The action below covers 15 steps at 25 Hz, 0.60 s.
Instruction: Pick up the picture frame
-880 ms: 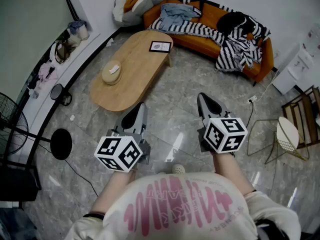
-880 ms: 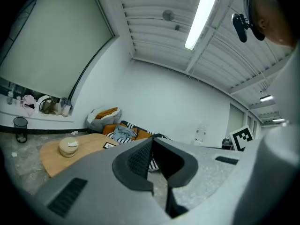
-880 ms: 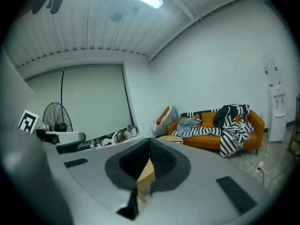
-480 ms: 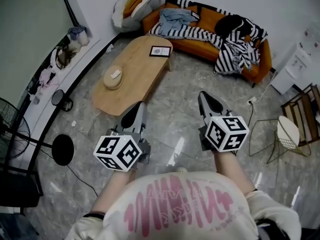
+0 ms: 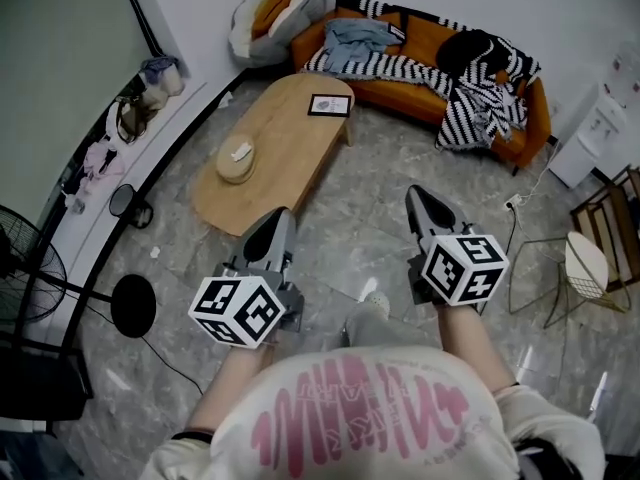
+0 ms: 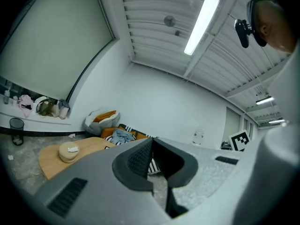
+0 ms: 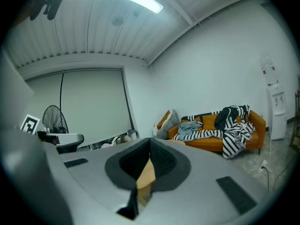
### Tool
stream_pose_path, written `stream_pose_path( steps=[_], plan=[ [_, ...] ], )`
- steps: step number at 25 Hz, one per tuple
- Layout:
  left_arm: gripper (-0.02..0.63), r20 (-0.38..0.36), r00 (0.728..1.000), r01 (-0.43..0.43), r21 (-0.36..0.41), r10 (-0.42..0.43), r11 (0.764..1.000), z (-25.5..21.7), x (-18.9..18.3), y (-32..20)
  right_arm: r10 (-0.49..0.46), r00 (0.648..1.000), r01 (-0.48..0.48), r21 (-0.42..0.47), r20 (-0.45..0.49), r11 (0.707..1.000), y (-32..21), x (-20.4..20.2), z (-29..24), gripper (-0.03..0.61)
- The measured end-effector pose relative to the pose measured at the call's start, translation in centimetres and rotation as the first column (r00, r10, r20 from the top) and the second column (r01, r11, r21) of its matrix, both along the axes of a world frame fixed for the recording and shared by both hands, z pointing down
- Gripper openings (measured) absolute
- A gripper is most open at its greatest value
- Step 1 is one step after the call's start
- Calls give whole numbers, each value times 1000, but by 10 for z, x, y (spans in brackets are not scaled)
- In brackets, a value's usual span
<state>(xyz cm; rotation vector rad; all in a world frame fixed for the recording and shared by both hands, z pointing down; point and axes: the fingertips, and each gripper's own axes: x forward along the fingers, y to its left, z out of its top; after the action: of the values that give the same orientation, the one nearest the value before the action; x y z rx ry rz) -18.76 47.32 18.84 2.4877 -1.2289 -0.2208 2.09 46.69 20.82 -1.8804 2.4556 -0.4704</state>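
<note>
The picture frame (image 5: 329, 105), dark-edged with a pale print, lies flat at the far end of the oval wooden coffee table (image 5: 280, 163). Both grippers are held level over the marble floor, well short of the table. My left gripper (image 5: 275, 220) points at the table's near end, its jaws shut with nothing between them (image 6: 151, 142). My right gripper (image 5: 420, 198) is to the right of the table, also shut and empty (image 7: 150, 141). In the left gripper view the table (image 6: 49, 157) shows at lower left.
A round beige box (image 5: 237, 158) sits on the table's near half. An orange sofa (image 5: 400, 78) with striped blankets stands behind it. A fan (image 5: 25, 278) and a black round stand base (image 5: 133, 305) are on the left, a wire chair (image 5: 585, 268) on the right.
The table and sofa have shifted a little down and right in the head view. A foot has come into sight between the grippers. Both grippers keep their pose.
</note>
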Motion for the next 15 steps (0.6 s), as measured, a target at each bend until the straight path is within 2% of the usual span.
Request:
stream_pose_path(
  steps=[6,12,15],
  plan=[
    [3,-12,999,52,-13,-52,999,12,1,-62,-56,998,56,-24,-8,998,-66,0,20,6],
    [3,-18,999,36,-34,-37,999,10,44,-150,-115,993,115,-33,-25,993,-159,29,18,6],
    [3,-19,999,49,-14,-49,999,3,67,-192,-136,990,136,-15,-26,991,-208,51,8,6]
  ],
)
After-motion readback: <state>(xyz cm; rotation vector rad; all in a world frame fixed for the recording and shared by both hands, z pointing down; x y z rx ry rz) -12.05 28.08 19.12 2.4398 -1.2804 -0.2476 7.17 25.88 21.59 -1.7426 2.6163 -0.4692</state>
